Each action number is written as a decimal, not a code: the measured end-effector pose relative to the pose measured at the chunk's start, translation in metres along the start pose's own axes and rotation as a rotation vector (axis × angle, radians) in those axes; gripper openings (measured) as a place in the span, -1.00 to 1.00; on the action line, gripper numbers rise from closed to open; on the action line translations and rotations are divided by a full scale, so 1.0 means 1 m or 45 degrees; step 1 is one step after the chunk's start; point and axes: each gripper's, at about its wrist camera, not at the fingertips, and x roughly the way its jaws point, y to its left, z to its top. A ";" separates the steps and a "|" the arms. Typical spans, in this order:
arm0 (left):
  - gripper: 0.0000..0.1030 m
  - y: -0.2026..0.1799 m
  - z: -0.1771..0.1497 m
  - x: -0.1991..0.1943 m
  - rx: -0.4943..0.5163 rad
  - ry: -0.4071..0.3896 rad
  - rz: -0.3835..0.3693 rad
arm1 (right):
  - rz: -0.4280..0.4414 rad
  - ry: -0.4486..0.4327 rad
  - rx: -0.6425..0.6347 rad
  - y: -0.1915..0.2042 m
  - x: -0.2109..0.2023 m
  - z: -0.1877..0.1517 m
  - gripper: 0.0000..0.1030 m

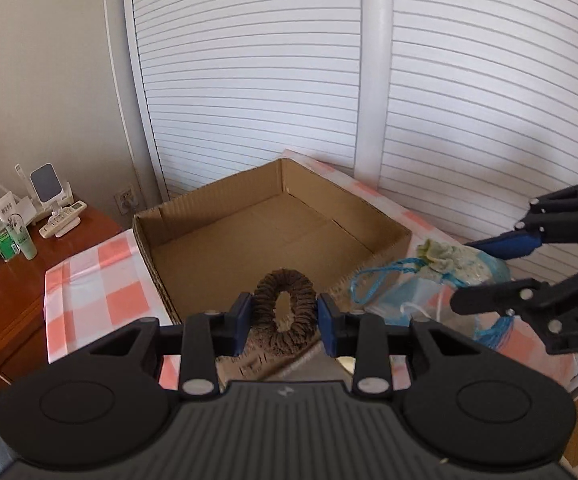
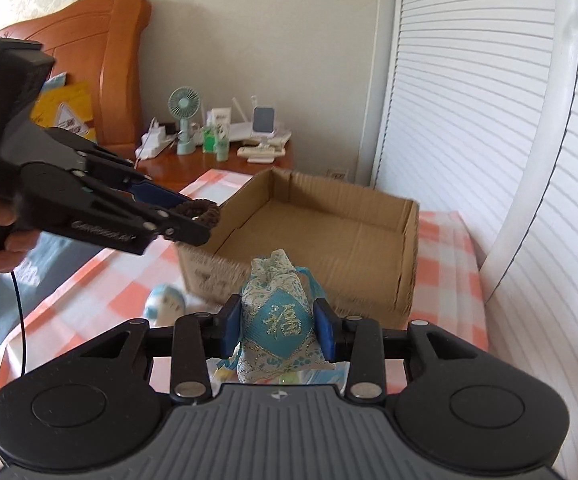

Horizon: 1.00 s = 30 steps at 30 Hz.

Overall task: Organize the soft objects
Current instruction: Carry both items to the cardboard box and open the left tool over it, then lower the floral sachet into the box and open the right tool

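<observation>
My left gripper (image 1: 285,322) is shut on a brown knitted hair scrunchie (image 1: 287,312) and holds it just over the near wall of an open cardboard box (image 1: 273,224). In the right wrist view the left gripper (image 2: 197,220) enters from the left with the scrunchie (image 2: 199,210) at the box's (image 2: 329,236) left corner. My right gripper (image 2: 278,326) is shut on a blue and white drawstring sachet pouch (image 2: 281,320), held above the table in front of the box. The right gripper (image 1: 485,272) also shows in the left wrist view with the pouch (image 1: 449,256).
The box stands on a table with a pink and white checked cloth (image 1: 89,292). A face mask (image 1: 405,300) and a small blue and white soft object (image 2: 165,300) lie on the cloth. A wooden nightstand (image 1: 5,300) with small items is at left; white louvred doors (image 1: 469,80) stand behind.
</observation>
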 end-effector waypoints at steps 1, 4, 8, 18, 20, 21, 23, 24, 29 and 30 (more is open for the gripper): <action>-0.35 0.006 0.009 0.010 -0.009 0.004 0.009 | -0.009 -0.004 0.003 -0.004 0.005 0.007 -0.17; -0.35 0.025 0.030 0.043 -0.029 0.020 0.050 | -0.025 -0.019 0.007 -0.014 0.015 0.021 -0.17; 0.42 0.047 0.047 0.082 -0.081 0.007 0.116 | -0.052 -0.031 0.015 -0.024 0.029 0.035 -0.16; 0.83 0.052 0.008 0.048 -0.123 0.033 0.182 | -0.086 -0.002 0.078 -0.043 0.069 0.055 -0.16; 0.91 0.044 -0.010 0.032 -0.101 0.034 0.211 | -0.089 0.006 0.079 -0.044 0.079 0.062 -0.16; 0.91 0.039 -0.019 0.024 -0.090 0.030 0.235 | -0.102 0.001 0.080 -0.046 0.084 0.066 -0.16; 0.91 0.029 -0.038 0.010 -0.069 0.018 0.305 | -0.111 0.002 0.083 -0.049 0.095 0.075 -0.16; 0.91 0.025 -0.046 0.004 -0.066 0.008 0.348 | -0.119 0.000 0.088 -0.052 0.102 0.081 -0.16; 0.92 0.010 -0.085 -0.012 -0.144 0.023 0.384 | -0.155 0.011 0.128 -0.066 0.139 0.107 0.11; 0.92 0.008 -0.090 -0.013 -0.155 0.034 0.370 | -0.155 0.013 0.136 -0.068 0.144 0.109 0.43</action>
